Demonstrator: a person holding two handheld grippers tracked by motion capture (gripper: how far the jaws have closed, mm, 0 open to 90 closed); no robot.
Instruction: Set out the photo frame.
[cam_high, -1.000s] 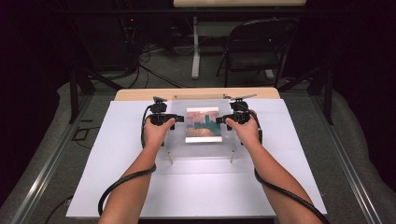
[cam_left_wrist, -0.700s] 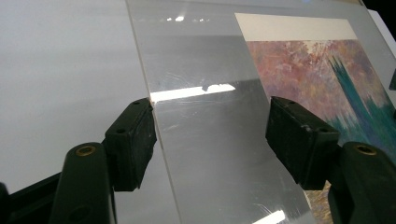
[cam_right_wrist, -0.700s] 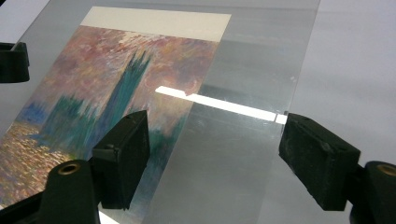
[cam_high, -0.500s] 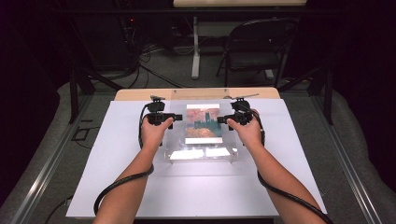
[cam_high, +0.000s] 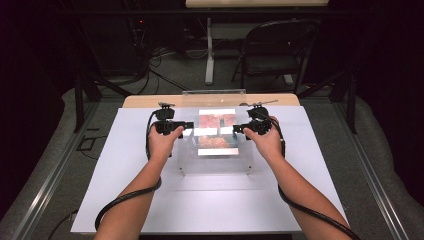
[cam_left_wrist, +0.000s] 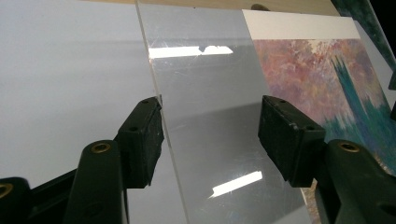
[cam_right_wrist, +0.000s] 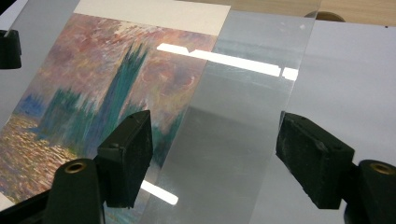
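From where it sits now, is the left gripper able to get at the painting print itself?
Probably not directly. The left gripper is open over the clear acrylic sheet, and the painting print appears to lie under that sheet, which covers it.

No writing, label, brand, number or sign can be read anywhere in these views. The painted print with a white border (cam_high: 217, 132), lying under the clear acrylic sheet (cam_high: 215, 160) on the white table board (cam_high: 125, 175), shows only brushwork of pink sky and dark teal towers, with no caption or signature legible.
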